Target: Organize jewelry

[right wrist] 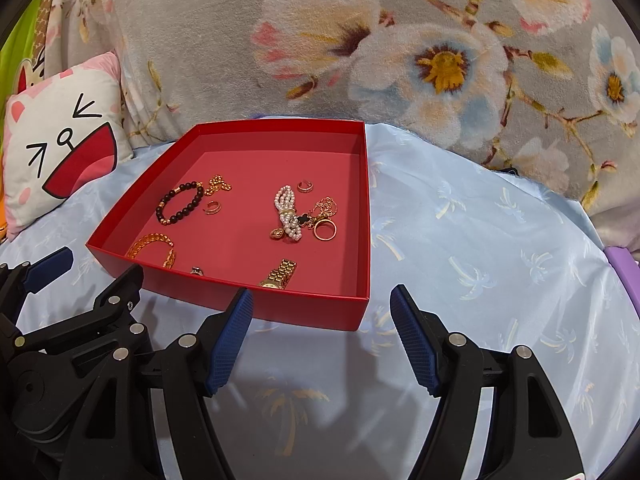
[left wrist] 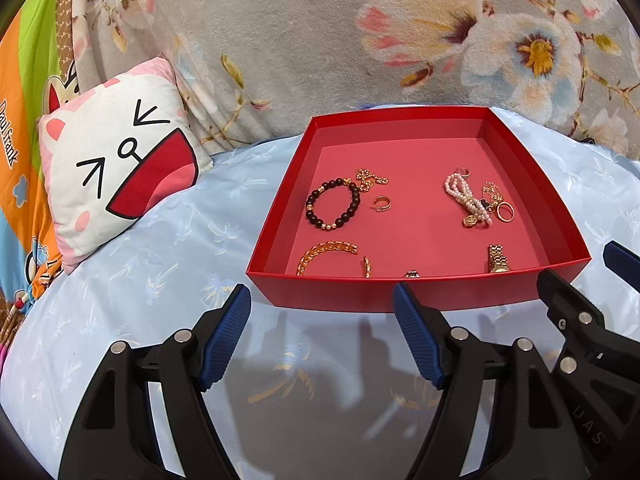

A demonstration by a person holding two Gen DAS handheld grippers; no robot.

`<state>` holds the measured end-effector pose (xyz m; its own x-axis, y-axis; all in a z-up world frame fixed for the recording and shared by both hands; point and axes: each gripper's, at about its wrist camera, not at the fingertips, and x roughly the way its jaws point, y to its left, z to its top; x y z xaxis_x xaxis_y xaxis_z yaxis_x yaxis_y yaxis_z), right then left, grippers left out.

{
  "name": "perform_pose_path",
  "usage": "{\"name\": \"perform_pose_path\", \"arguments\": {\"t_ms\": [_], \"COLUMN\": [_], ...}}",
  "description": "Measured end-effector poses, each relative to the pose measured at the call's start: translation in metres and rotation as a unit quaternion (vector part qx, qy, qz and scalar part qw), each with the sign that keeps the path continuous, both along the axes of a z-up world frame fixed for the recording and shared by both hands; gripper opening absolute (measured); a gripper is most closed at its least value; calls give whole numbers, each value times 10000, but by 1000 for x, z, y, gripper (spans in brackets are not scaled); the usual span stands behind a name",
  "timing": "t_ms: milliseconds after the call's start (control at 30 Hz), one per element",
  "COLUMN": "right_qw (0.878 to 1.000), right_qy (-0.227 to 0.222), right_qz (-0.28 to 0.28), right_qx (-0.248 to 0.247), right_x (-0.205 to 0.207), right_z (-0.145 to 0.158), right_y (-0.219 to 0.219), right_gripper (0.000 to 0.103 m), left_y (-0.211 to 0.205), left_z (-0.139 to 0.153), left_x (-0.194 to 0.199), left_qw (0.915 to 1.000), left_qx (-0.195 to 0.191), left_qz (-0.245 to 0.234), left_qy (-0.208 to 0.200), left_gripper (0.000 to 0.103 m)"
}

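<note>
A red open box (left wrist: 400,292) (right wrist: 256,304) lies on a light blue sheet and holds several pieces of jewelry: a dark bead bracelet (left wrist: 333,209) (right wrist: 180,203), a pearl bracelet (left wrist: 466,198) (right wrist: 286,216), a gold chain bracelet (left wrist: 326,254) (right wrist: 150,244), a gold watch (left wrist: 497,259) (right wrist: 280,274), a gold ring (left wrist: 505,212) (right wrist: 325,230) and small hoops. My left gripper (left wrist: 322,336) is open and empty just before the box's near wall. My right gripper (right wrist: 322,338) is open and empty at the box's near right corner.
A cat-face cushion (left wrist: 116,168) (right wrist: 60,148) lies left of the box. A grey floral blanket (left wrist: 320,40) (right wrist: 360,48) rises behind it. A purple object (right wrist: 624,272) shows at the right edge. Each gripper shows in the other's view (left wrist: 580,312) (right wrist: 80,312).
</note>
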<state>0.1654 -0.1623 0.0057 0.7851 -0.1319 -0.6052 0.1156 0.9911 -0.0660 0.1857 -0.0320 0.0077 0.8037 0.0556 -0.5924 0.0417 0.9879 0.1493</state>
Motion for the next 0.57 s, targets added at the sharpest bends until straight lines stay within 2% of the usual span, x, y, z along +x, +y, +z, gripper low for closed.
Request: {"name": "perform_pose_path", "arguments": {"t_ms": [567], "right_qw": [10000], "right_qy": [-1], "right_qz": [-10], "right_qx": [12], "right_x": [0], "right_z": [-1], "right_y": [-1], "right_gripper": [70], "left_y": [-1], "left_z": [1], "left_x": [1], "left_qw": [10000], "left_qx": [44], "left_qz": [15], "left_qy": [18], "left_gripper": [71]}}
